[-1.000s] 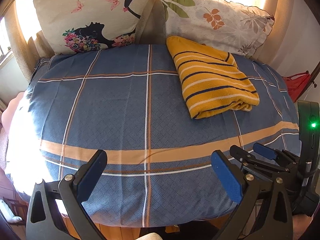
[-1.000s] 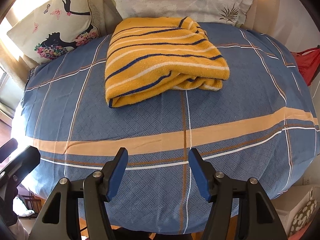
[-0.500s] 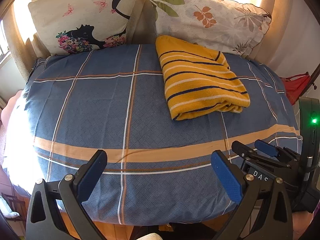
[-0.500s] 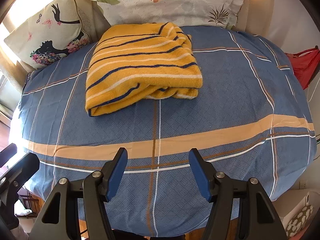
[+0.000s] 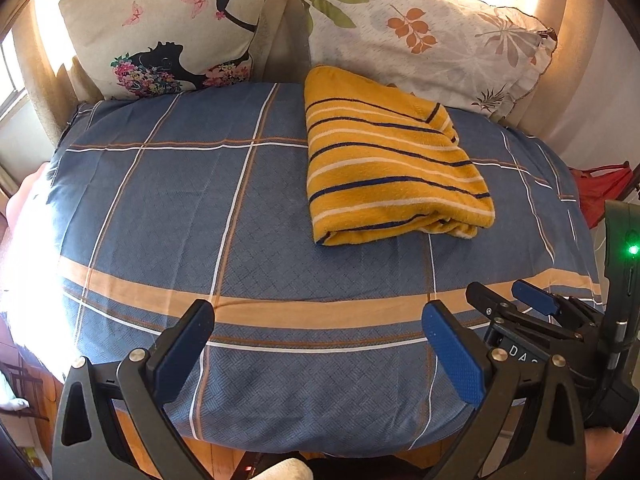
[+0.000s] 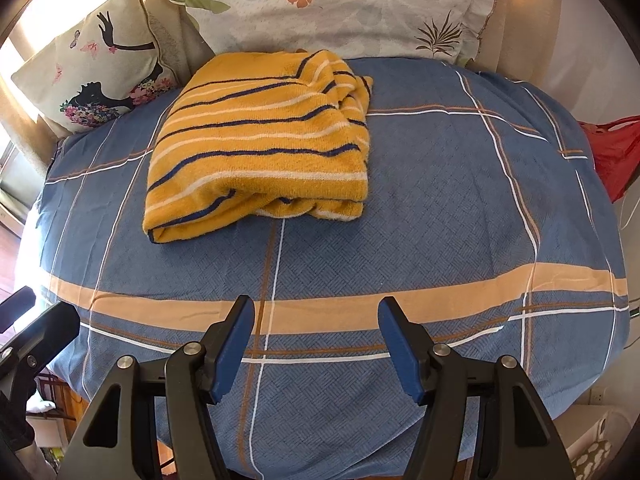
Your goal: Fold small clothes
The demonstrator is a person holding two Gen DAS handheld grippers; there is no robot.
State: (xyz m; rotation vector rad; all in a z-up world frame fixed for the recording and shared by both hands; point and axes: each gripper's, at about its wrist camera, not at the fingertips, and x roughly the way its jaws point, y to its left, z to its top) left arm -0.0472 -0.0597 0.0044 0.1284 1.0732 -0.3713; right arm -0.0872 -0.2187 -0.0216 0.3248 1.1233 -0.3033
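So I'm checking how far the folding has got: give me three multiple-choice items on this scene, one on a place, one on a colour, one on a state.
1. Where does the folded garment lie?
A. on the blue checked bedcover, near the pillows
B. on the floor
C. between the right gripper's fingers

2. What is the garment's main colour?
A. red
B. mustard yellow with dark and white stripes
C. plain green

3. How do the left gripper and right gripper stand?
A. both shut on cloth
B. one holds a pillow
C. both open, empty

Answers: 1 A, it rests on the cover just before the leaf-print pillow; 2 B, the stripes show in both views; 3 C, only bedcover shows between the blue pads.
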